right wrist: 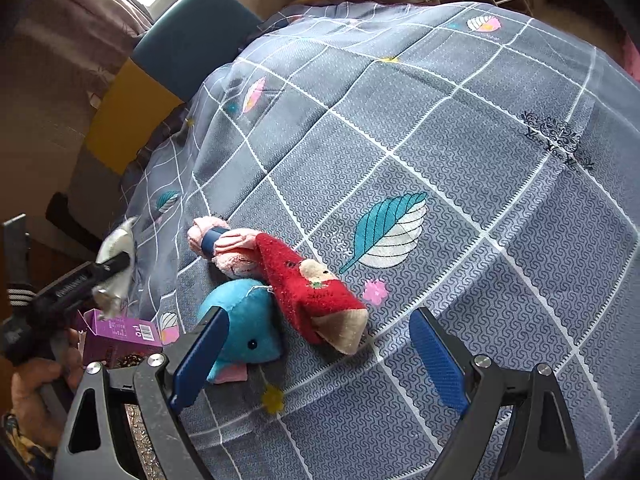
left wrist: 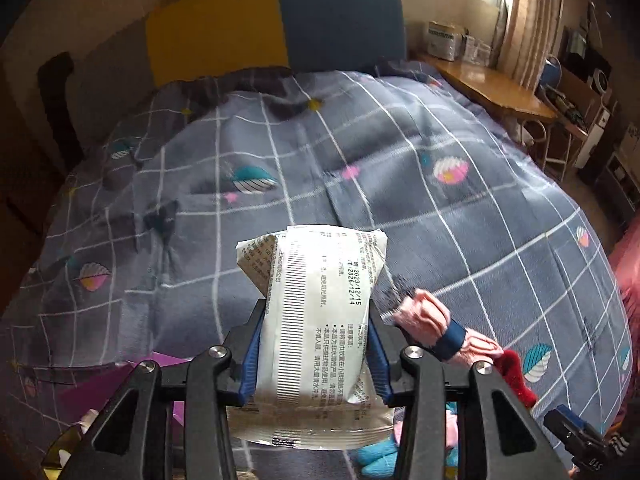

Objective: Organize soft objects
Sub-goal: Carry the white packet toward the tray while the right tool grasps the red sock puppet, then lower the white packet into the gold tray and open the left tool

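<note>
A white wipes pack (left wrist: 316, 320) with black print hangs above the bedspread, and my left gripper (left wrist: 316, 314) is shut on it, blue pads squeezing its sides. In the right wrist view the same pack (right wrist: 116, 248) shows at the far left in that gripper (right wrist: 110, 268). On the bedspread lie a pink rolled cloth with a blue band (right wrist: 224, 244), a red sock (right wrist: 312, 284) and a blue plush toy (right wrist: 248, 320), touching each other. My right gripper (right wrist: 320, 316) stands open just above the sock and the plush, touching neither.
The grey checked bedspread (right wrist: 480, 200) fills both views. A purple box (right wrist: 120, 336) sits at its left edge under the left gripper. A yellow and blue headboard (left wrist: 280, 20) stands behind, and a wooden desk (left wrist: 492, 88) with clutter runs along the right side.
</note>
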A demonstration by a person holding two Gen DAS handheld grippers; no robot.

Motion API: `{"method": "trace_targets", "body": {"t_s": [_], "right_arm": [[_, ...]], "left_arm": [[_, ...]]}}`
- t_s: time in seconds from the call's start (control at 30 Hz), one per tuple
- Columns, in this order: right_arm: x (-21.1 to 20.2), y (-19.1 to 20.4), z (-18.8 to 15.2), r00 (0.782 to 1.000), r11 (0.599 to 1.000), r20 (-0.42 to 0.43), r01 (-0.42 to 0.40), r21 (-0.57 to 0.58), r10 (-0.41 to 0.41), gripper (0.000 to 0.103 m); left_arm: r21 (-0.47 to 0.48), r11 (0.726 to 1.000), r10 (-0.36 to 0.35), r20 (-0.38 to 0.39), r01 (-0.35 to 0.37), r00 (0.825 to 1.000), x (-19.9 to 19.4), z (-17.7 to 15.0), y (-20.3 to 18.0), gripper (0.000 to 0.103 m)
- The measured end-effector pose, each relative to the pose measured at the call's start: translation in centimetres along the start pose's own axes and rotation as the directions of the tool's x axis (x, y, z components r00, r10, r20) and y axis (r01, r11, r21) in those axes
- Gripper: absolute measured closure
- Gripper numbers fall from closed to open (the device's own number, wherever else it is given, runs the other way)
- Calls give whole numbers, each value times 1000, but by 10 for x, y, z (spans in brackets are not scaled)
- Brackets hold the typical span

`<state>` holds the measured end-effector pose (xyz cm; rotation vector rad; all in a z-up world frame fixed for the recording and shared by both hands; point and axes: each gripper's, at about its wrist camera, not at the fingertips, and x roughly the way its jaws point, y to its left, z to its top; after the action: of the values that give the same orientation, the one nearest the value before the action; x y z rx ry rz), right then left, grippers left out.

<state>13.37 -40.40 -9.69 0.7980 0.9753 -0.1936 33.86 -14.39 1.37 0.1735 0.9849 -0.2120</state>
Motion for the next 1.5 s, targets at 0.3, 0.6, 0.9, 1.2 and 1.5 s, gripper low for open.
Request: {"method": "trace_targets", "body": {"t_s": [0.3,0.6,0.9,1.2,1.5], "right_arm": [[5,3,-2,999,999,-18,36,-37,-36,11],[13,15,-6,996,991,-27,77,-113,-80,11],[11,15,-1,988,976,46,154,-154,-149,22],[45,48,-5,961,867,46,265,-422,-272,37],[70,63,-19,943,744,68,300,-597,-326,73]], "left_arm": [[-241,962,143,58,-125,988,-58,-6,143,59],[-411,902,170,59,-131,984,-83,-109,245,59],[-462,885,95,62,-56,994,-95,-224,258,59],[-474,881,30,48,-4,998,-106,-297,249,59],[-517,856,15,45,10,999,-110,-336,243,59]]}}
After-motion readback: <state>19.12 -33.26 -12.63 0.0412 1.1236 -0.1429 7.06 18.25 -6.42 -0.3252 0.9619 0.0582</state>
